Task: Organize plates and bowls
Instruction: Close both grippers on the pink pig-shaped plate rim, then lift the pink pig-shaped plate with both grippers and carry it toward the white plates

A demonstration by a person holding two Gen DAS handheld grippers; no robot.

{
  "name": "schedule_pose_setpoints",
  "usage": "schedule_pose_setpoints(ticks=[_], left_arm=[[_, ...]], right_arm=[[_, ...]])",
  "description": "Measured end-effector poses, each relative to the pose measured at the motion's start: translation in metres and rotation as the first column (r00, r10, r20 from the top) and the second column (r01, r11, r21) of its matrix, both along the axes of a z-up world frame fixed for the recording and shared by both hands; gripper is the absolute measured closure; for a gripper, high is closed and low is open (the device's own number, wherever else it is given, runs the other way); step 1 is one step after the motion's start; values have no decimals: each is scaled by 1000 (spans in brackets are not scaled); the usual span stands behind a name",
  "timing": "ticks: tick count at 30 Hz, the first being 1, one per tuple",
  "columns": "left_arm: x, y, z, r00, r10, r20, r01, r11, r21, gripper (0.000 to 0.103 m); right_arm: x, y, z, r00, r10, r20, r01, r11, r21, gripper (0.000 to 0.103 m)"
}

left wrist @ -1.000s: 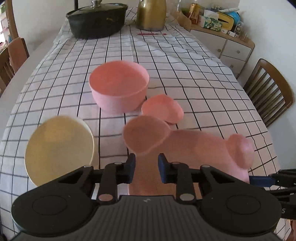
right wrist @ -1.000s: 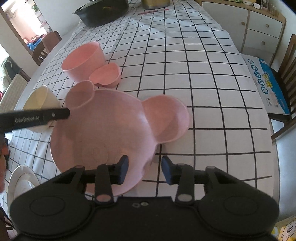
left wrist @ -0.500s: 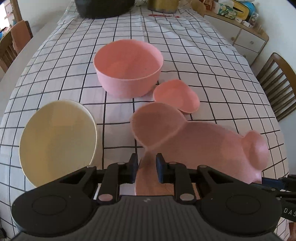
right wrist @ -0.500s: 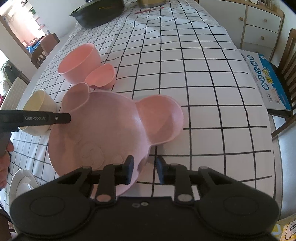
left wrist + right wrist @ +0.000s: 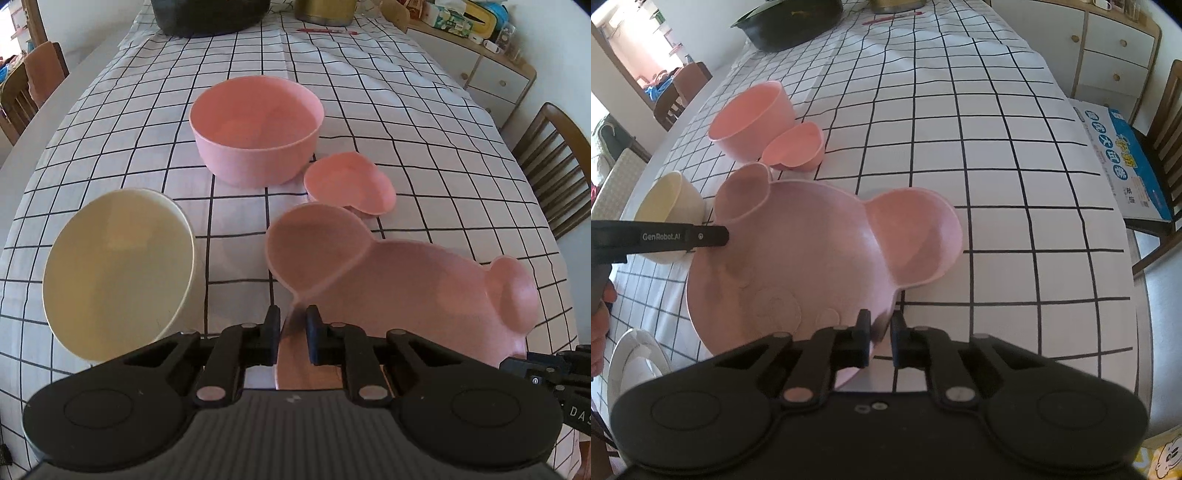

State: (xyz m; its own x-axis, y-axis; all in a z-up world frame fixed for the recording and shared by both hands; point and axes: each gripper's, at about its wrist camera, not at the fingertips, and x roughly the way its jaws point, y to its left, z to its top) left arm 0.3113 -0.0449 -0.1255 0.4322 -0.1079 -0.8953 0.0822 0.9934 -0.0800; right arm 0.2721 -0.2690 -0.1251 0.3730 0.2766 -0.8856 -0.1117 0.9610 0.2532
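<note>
A pink bear-shaped plate (image 5: pixel 406 295) (image 5: pixel 812 258) with two ear compartments lies on the checked tablecloth. My left gripper (image 5: pixel 293 328) has its jaws closing, pads pressing the plate's rim just below the left ear. My right gripper (image 5: pixel 881 332) is also closing, pinching the near rim below the right ear. In the right wrist view the left gripper's finger (image 5: pixel 709 236) reaches in at the plate's left edge. Behind the plate stand a large pink bowl (image 5: pixel 255 133) (image 5: pixel 750 118) and a small pink dish (image 5: pixel 351 182) (image 5: pixel 796 149). A cream bowl (image 5: pixel 118 273) (image 5: pixel 670 206) sits to the left.
A white plate (image 5: pixel 635 362) lies at the near left table edge. A black pot (image 5: pixel 210 14) and a gold pot (image 5: pixel 325 11) stand at the far end. A wooden chair (image 5: pixel 546 166) and a cabinet (image 5: pixel 480 74) flank the right side; a printed box (image 5: pixel 1123 155) rests on a chair.
Both grippers' jaws have narrowed onto the pink plate's rim. The left gripper has tipped down a little; the right has stayed put.
</note>
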Motion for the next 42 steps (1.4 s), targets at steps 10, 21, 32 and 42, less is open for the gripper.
schedule_pose_setpoints(ticks=[10,21,32,42], left_arm=[[-17,-2,8,1000,-25,16,26,1000,-13,89],[-40,5,25,998,-36,44,37,999,-34,89],[-73,22,46,996,-40,76,43,998,-35,89],[-106,48,55,996,-28,87,31,999,-33,89]], right_arm=[[-17,-2,13,999,5,32,-4,1000,-24,94],[-42,4,32,997,15,73,-13,999,-34,94],[-72,18,51,996,12,94,-11,1000,-16,94],[-98,40,60,995,31,94,-31,999,4,94]])
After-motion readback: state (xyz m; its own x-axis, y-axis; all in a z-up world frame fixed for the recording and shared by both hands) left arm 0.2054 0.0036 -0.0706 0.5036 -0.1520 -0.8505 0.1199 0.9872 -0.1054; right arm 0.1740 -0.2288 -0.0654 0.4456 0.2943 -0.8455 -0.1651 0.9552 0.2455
